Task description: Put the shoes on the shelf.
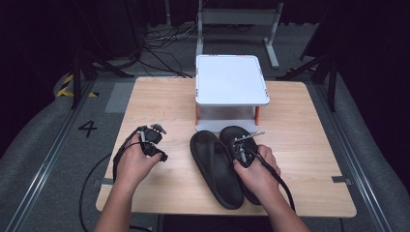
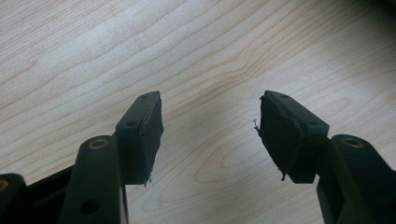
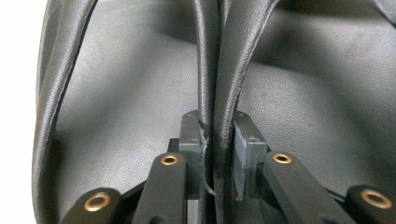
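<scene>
Dark floor with cables is seen around a pale wooden table (image 1: pixel 159 96) in the high view, and a white stand with orange legs (image 1: pixel 231 79) is set at the table's far middle. Two black flip-flops are laid side by side just in front of the stand: the left flip-flop (image 1: pixel 215 169) and, touching it, the right flip-flop (image 1: pixel 232 135), partly hidden under the person's hand. The right gripper (image 1: pixel 243 145) is held over that right flip-flop. The left gripper (image 1: pixel 157 140) is held well apart from the shoes, over bare wood at the table's left.

Bare wood grain is shown in the left gripper view, and the left gripper (image 2: pixel 210 135) is seen with its jaws spread and nothing between them.

Black sole fills the right gripper view, where two straps (image 3: pixel 219 70) of the flip-flop are pinched together between the pads of the right gripper (image 3: pixel 215 140).
</scene>
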